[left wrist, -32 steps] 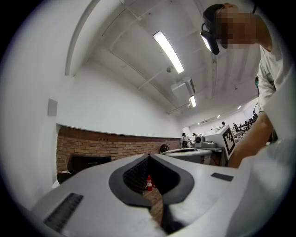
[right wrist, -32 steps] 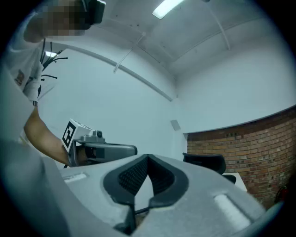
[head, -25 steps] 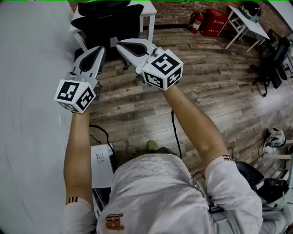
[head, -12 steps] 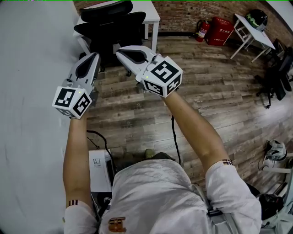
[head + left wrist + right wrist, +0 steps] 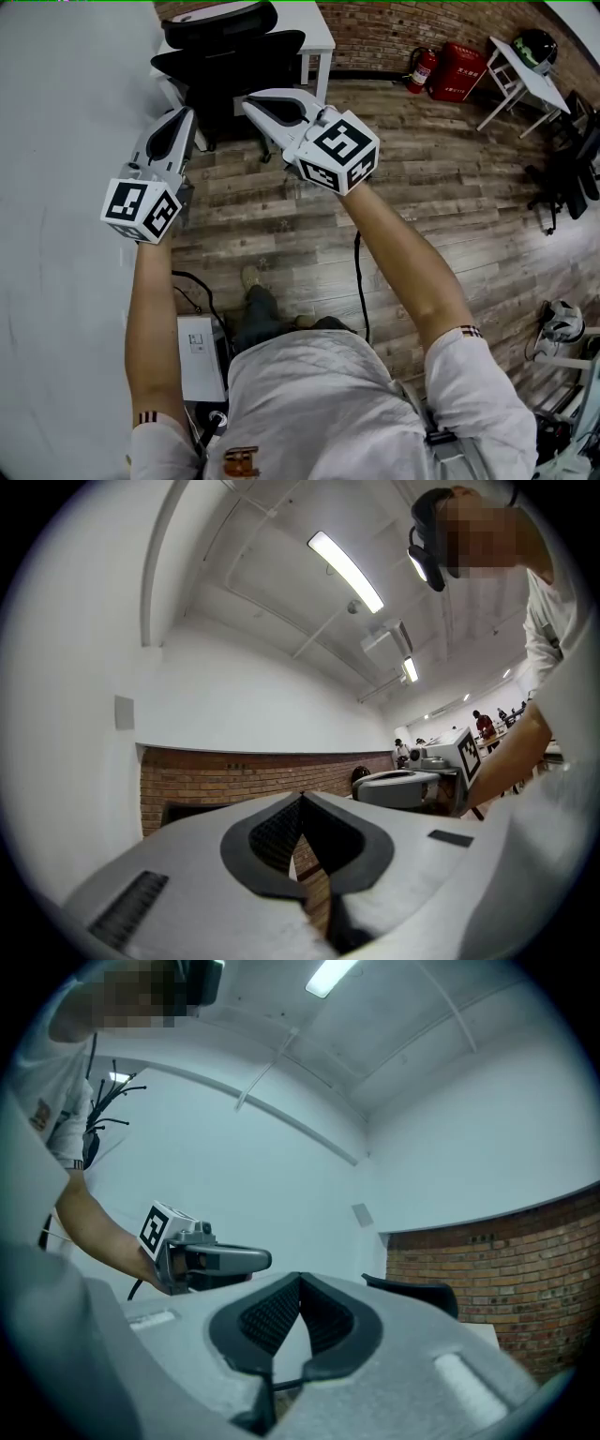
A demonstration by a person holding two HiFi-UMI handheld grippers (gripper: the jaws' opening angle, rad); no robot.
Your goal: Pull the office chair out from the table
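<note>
Since the earlier frame both hands have carried their tools forward, and the black office chair (image 5: 230,66) now sits nearer to them in the head view. The chair stands tucked against the white table (image 5: 320,34), its backrest facing the person. The left gripper (image 5: 185,114) hangs just to the left of the backrest and the right gripper (image 5: 249,102) just before its lower edge; both are clenched tight on nothing, and neither touches the chair.
</note>
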